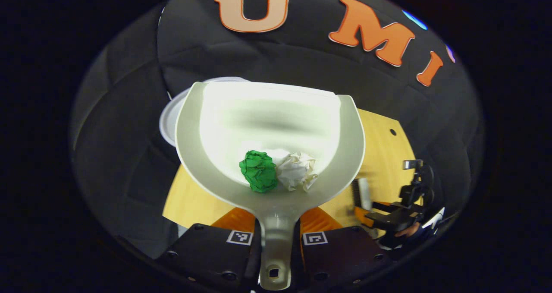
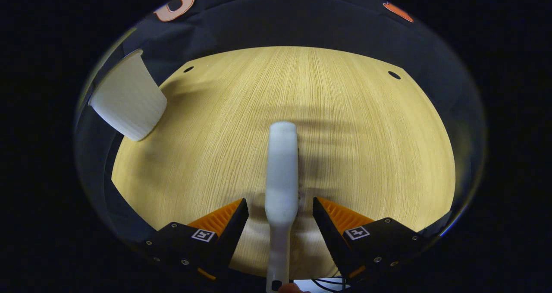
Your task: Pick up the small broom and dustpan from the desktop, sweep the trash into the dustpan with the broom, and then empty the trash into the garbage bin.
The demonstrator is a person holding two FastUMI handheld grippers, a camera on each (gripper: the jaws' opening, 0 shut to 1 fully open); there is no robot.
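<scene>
My left gripper (image 1: 276,241) is shut on the handle of the white dustpan (image 1: 224,155), which is held up in the air. A green paper ball (image 1: 258,171) and a white paper ball (image 1: 296,170) lie in the pan near the handle end. The white garbage bin (image 1: 169,118) peeks out from behind the pan's far left side. In the right gripper view the white small broom (image 2: 282,168) lies lengthwise between the fingers of my right gripper (image 2: 280,213), which is open, with a gap on each side of the handle. The left gripper view shows that right gripper (image 1: 401,211) low at the right.
The wooden desktop (image 2: 366,146) spreads out under the broom, with small holes near its far corners. The garbage bin (image 2: 127,101) stands at the table's far left edge in the right gripper view. Black cloth walls close in the booth.
</scene>
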